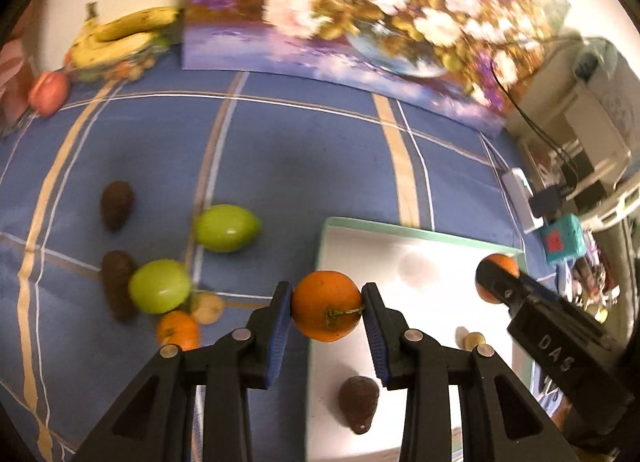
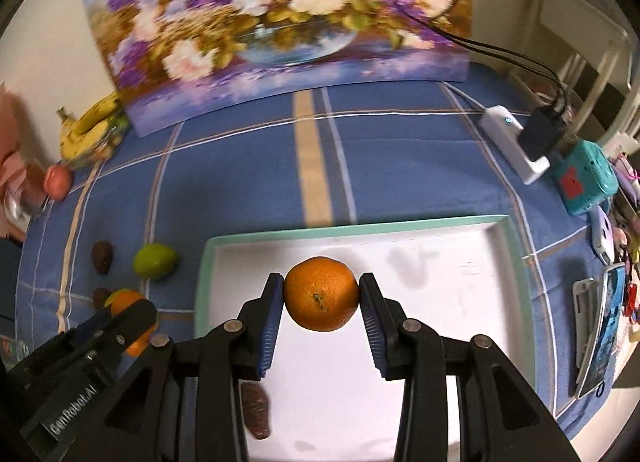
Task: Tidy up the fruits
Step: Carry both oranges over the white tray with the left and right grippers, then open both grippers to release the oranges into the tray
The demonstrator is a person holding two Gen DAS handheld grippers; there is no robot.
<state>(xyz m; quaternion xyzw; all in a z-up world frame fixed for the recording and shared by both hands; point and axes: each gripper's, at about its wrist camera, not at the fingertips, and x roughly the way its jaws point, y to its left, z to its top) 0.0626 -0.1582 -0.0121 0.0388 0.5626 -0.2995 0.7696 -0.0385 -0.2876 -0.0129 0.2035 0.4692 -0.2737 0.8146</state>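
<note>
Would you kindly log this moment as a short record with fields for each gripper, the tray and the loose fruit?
left gripper: shut on an orange, held above the tray's left edge
right gripper: shut on a second orange, over the tray
tray: white with green rim; holds a brown fruit
on cloth: two green fruits, two brown fruits, another orange
far corner: bananas
</note>
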